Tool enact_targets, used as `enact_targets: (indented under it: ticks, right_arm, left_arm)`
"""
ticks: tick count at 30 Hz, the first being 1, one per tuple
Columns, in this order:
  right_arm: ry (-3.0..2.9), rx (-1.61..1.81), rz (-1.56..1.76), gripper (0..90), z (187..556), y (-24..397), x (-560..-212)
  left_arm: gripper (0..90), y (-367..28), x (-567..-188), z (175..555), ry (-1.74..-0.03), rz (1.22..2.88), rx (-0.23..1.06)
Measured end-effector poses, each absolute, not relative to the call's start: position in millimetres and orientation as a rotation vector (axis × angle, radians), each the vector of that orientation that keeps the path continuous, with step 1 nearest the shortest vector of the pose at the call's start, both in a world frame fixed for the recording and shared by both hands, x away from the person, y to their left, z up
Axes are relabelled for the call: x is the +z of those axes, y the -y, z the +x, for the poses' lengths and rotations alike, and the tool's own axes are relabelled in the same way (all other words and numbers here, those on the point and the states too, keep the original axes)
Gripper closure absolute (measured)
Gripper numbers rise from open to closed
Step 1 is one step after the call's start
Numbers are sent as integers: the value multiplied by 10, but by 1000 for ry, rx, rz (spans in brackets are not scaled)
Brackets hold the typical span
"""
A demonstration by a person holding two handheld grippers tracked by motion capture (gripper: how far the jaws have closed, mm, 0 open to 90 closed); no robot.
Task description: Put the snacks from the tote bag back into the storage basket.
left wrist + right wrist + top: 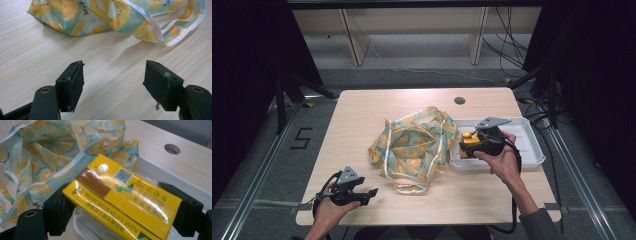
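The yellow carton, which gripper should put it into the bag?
Right. The right gripper already clamps the yellow carton beside the bag; the left gripper is open, empty.

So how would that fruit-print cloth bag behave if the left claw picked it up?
The fruit-print bag lies crumpled in loose folds, so it would probably sag and drape rather than hold shape. It looks thin and likely light. Its white-edged handle loops trail on the table and may drag or snag.

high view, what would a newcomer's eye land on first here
The fruit-print cloth bag lies crumpled at the table's middle. To its right, the right tool grips a yellow drink carton over the white tray. The left tool hangs open near the table's front left.
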State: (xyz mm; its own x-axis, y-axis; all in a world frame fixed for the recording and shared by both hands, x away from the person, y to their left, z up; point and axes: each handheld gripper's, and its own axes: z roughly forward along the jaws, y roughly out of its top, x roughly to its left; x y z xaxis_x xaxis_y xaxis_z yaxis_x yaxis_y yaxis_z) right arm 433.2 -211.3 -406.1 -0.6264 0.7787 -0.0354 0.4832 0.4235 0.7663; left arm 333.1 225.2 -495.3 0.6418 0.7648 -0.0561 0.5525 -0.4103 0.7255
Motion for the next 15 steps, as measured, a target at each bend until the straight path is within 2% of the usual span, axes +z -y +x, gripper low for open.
enact_targets:
  ticks: [15]
  right_arm:
    - [-2334,1031,1095,196,4383,2082,-4222]
  left_arm:
    - [310,-2251,-4951,3322,-1014,2131,384]
